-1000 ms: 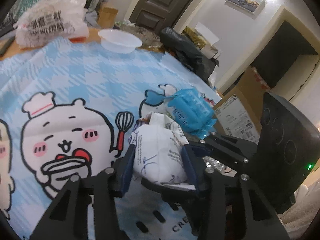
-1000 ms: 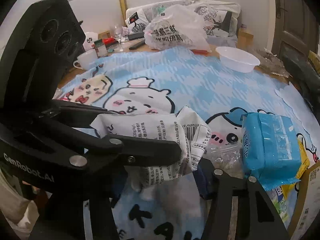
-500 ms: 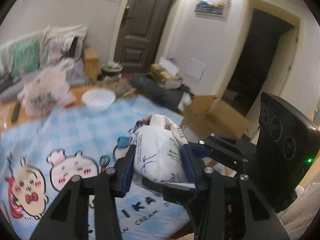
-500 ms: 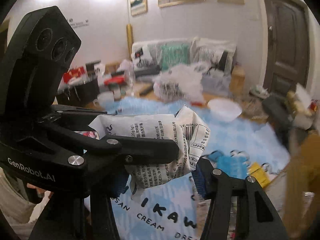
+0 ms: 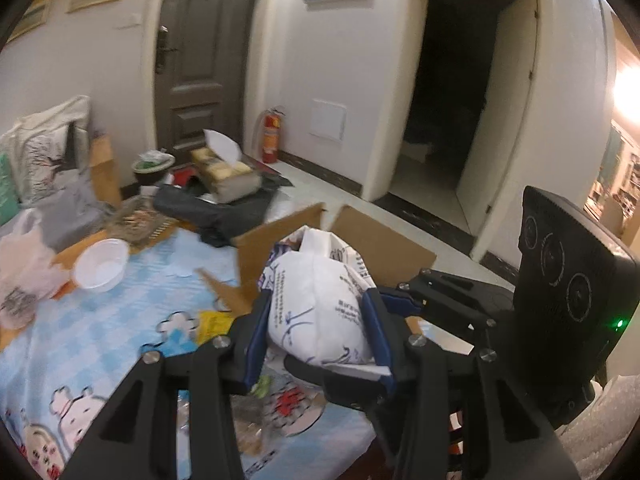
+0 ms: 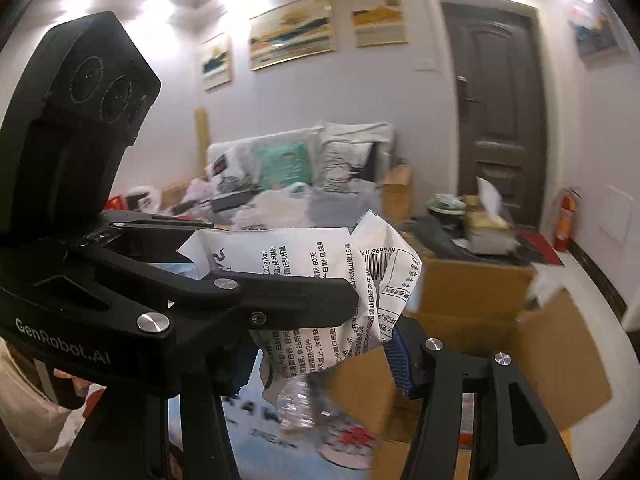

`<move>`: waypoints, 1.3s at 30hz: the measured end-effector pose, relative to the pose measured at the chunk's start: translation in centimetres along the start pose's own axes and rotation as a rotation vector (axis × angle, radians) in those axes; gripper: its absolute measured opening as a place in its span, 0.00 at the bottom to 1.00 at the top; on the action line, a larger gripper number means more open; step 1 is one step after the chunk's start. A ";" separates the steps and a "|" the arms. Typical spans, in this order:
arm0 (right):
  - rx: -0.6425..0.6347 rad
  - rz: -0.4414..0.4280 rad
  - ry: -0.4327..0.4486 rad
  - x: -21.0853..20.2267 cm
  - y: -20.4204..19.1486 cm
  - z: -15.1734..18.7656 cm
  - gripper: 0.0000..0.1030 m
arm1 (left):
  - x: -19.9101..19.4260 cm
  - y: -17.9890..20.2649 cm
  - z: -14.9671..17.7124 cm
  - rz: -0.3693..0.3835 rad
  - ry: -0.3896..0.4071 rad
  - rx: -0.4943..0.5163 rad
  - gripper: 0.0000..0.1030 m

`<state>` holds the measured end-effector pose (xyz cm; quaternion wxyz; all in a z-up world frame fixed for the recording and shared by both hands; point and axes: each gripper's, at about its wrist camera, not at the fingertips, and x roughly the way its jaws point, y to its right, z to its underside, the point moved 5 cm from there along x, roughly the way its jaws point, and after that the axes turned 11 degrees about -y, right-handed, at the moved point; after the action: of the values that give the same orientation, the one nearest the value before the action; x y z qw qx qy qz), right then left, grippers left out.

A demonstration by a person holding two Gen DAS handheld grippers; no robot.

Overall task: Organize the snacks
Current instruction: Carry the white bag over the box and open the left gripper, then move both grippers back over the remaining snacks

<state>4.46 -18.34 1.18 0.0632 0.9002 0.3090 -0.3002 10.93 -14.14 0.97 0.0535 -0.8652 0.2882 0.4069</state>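
gripping one white snack bag [image 5: 316, 304], left tongs [image 5: 316, 344] and right tongs [image 6: 320, 344] clamp it above the cardboard box [image 6: 472, 292].

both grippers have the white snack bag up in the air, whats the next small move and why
Probably carry the white snack bag on over the open cardboard box beside the table. The left gripper and right gripper both pinch the bag, it hangs clear of the blue tablecloth, and the box flaps stand open just ahead.

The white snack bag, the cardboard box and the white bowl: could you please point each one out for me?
white snack bag [image 5: 316, 300]: left wrist view, its bulging middle between the claw's blue pads.
cardboard box [image 6: 472, 280]: right wrist view, its far wall.
white bowl [image 5: 101, 265]: left wrist view, its inside.
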 end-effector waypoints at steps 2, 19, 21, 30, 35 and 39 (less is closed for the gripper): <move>0.035 0.014 -0.013 -0.1 2.1 0.7 0.49 | 2.0 0.7 -0.8 0.017 -0.030 0.007 0.40; 0.163 0.092 -0.272 4.8 12.0 5.6 0.52 | 11.0 1.5 -2.5 0.018 -0.184 0.028 0.40; 0.168 0.083 -0.248 4.2 12.1 5.8 0.52 | 11.2 1.1 -2.4 0.008 -0.190 0.021 0.40; 0.148 0.107 -0.199 2.0 10.8 4.7 0.63 | 6.2 -0.2 -2.2 -0.008 -0.096 -0.004 0.49; 0.123 0.075 -0.157 0.6 7.9 3.4 0.63 | 1.3 -2.1 -0.6 -0.059 -0.028 -0.024 0.54; 0.069 0.046 -0.112 -0.4 4.6 1.8 0.63 | -2.9 -5.0 1.5 -0.110 0.026 -0.080 0.59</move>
<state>6.05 -22.78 -0.40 0.0562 0.8905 0.2739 -0.3589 11.19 -8.22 1.36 0.0375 -0.8865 0.2243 0.4031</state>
